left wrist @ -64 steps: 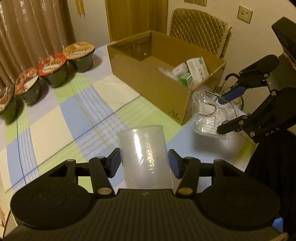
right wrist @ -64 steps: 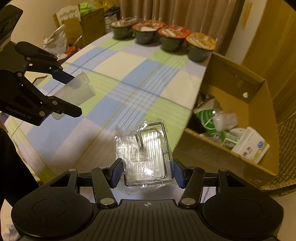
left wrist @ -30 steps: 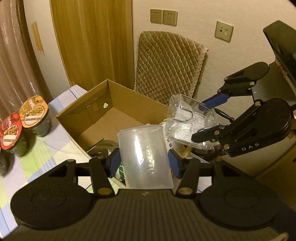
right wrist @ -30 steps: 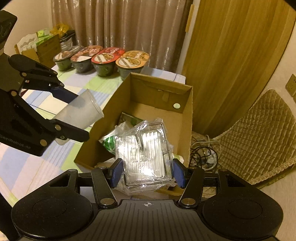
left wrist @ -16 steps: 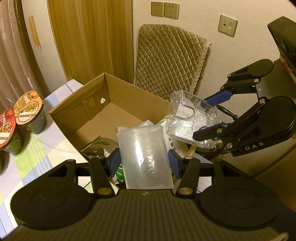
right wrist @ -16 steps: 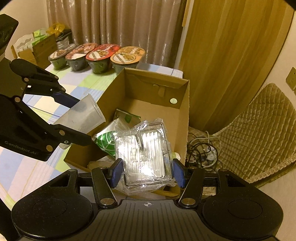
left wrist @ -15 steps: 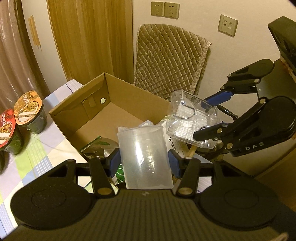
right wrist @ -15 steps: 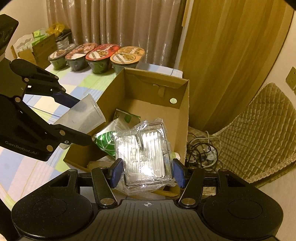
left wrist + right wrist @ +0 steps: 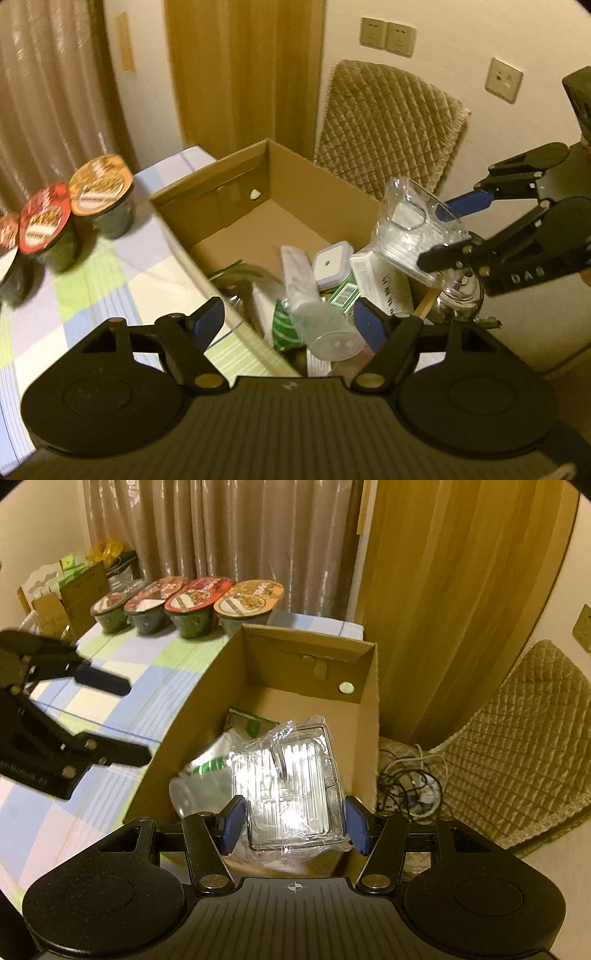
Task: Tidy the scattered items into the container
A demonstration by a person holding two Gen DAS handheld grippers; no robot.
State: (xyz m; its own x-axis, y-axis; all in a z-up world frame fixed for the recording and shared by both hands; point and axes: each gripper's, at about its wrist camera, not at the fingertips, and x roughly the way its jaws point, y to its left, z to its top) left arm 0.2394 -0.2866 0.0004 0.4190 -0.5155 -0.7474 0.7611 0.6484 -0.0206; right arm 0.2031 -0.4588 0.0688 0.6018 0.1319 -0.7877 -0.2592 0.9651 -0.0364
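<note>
Translucent cup (image 9: 320,320) dropped into cardboard box (image 9: 236,192); crinkly clear pack (image 9: 295,790) gripped.

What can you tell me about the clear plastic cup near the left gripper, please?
The clear plastic cup is translucent, smooth-walled and empty. It lies tipped over in the cardboard box, base toward the camera, on a green packet and other clutter. The left gripper is open around it, fingers apart from its sides. Its outline is slightly blurred.

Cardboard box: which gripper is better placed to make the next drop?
Right. The right gripper holds the clear plastic package directly over the cardboard box; the left gripper is open, its plastic cup inside.
</note>
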